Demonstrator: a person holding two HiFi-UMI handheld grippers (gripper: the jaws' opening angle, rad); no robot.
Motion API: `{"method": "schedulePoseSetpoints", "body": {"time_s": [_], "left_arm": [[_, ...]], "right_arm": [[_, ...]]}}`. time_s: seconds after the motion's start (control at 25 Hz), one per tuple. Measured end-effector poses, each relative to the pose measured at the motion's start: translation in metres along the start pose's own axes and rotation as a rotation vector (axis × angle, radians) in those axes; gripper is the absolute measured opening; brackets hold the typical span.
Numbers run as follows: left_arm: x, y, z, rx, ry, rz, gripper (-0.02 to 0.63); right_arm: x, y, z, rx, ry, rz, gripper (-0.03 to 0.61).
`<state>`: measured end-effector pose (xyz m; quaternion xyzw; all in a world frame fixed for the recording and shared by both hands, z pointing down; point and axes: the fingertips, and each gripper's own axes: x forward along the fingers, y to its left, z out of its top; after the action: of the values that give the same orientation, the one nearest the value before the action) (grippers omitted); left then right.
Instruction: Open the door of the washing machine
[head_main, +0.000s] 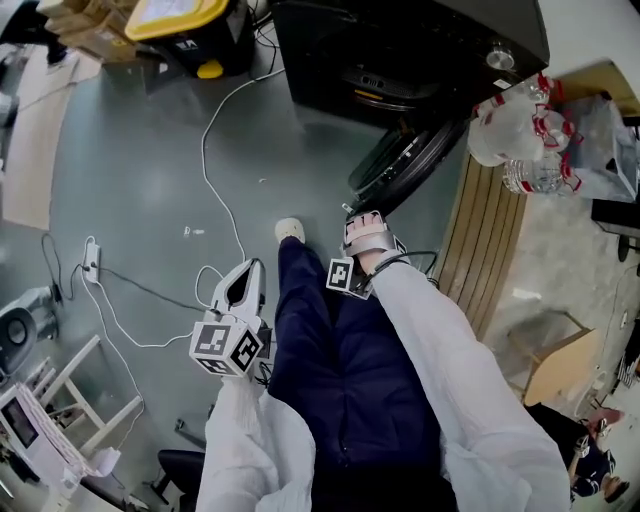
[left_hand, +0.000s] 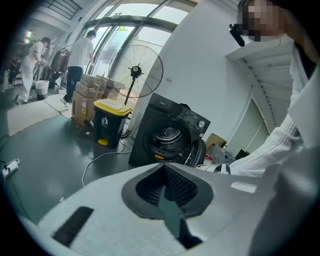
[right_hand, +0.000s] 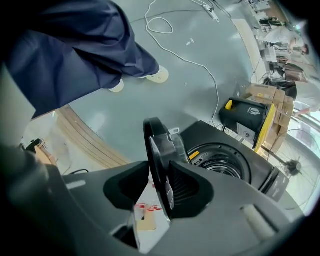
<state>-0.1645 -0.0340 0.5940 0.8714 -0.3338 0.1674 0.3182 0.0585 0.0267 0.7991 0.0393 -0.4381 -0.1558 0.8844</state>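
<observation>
Right gripper (right_hand: 161, 175) clamped on washing machine door (right_hand: 156, 142) rim — door stands open; left gripper (left_hand: 164, 170) jaws together, empty.

Washing machine (head_main: 400, 50) and door (head_main: 405, 165) are presenting black. Bin (head_main: 180, 20) at eleven o'clock is carrying a yellow lid. Floor (head_main: 130, 180) is reading grey, cable (head_main: 205, 160) white. Trousers (head_main: 340, 380) are showing navy. Left gripper (head_main: 250, 268) is showing white, its cube black-and-white squares.

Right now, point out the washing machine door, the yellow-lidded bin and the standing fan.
washing machine door (right_hand: 152, 150): right gripper view, its dark rim between the jaws.
yellow-lidded bin (left_hand: 113, 106): left gripper view, its yellow lid.
standing fan (left_hand: 135, 70): left gripper view, its hub.
</observation>
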Motion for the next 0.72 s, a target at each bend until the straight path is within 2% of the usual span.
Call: {"method": "schedulePoseSetpoints", "body": {"time_s": [0.4, 0.72], "left_arm": [[0.013, -0.031, -0.002, 0.048, 0.035, -0.103, -0.002], [0.031, -0.061, -0.007, 0.100, 0.068, -0.186, -0.002]], "right_arm": [[-0.002, 0.086, -0.028, 0.031, 0.047, 0.127, 0.144], [0.004, 0.127, -0.048, 0.055, 0.093, 0.180, 0.152]]}}
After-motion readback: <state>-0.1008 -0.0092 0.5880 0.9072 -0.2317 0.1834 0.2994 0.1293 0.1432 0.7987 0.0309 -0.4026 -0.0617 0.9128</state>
